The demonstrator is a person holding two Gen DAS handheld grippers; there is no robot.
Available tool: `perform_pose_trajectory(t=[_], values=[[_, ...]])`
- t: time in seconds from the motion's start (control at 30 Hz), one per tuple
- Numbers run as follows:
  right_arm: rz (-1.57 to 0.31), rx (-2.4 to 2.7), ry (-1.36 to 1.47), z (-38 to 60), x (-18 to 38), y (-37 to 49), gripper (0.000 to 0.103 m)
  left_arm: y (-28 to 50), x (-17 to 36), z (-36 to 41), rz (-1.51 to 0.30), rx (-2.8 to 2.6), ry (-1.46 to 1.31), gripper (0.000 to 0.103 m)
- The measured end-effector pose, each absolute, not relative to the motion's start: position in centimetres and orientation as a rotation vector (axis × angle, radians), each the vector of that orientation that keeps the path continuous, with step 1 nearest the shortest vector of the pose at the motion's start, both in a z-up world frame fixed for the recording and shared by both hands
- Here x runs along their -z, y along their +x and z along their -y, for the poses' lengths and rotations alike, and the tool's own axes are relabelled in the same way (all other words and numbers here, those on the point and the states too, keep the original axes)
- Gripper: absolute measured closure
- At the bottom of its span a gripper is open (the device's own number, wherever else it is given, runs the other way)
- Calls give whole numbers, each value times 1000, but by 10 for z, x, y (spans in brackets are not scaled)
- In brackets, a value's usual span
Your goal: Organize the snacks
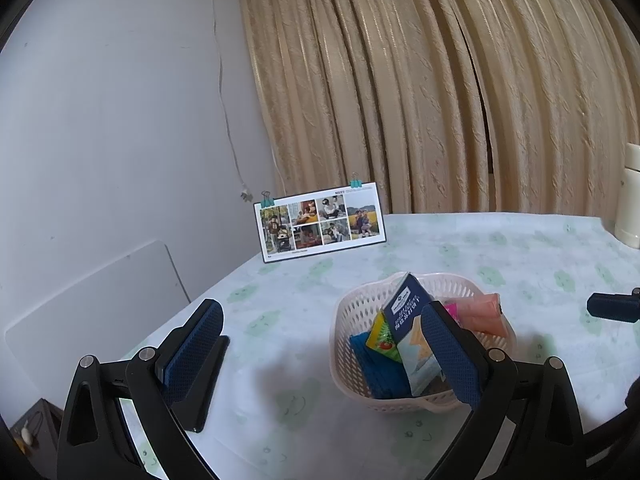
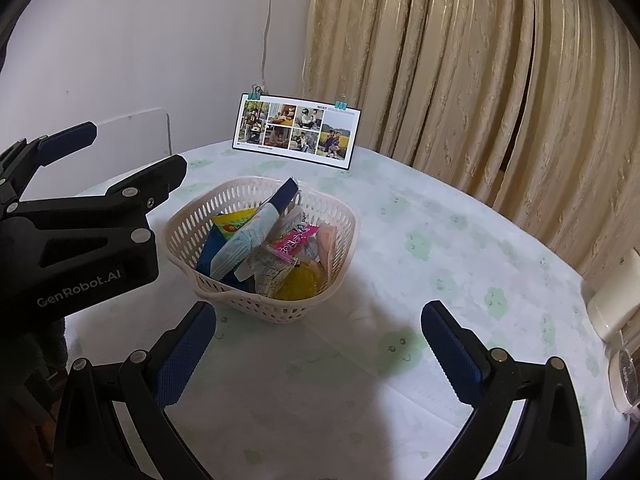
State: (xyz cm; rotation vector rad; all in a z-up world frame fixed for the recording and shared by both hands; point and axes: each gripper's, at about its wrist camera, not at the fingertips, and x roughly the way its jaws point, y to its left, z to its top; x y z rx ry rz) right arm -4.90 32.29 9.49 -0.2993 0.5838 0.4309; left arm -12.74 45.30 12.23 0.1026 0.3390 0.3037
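Snack packets (image 2: pixel 260 244) filled a white perforated basket (image 2: pixel 320 304) on the green-patterned tablecloth (image 2: pixel 440 240), straight ahead of the right gripper (image 2: pixel 318 352) and just beyond the left gripper (image 1: pixel 322 344). Both grippers gaped wide, holding nothing. A dark blue packet (image 1: pixel 404 304) stood tilted above the rim. Further ahead stood a photo calendar (image 2: pixel 298 130).

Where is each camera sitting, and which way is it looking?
Left wrist: sits on the left gripper, open, looking across the table toward the curtain; the right gripper's tip shows at the edge.
Right wrist: sits on the right gripper, open, looking down at the basket of snacks; the left gripper's body shows at the left.
Both see the basket, photo card, curtain and table.
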Motion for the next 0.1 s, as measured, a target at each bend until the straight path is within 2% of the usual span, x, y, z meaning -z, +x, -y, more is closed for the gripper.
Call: perform_pose_trajectory(t=[0.1], values=[[-589,-423,-299,-323,-95,-47,1,-127,-122,-453,-339,-304,102,4]])
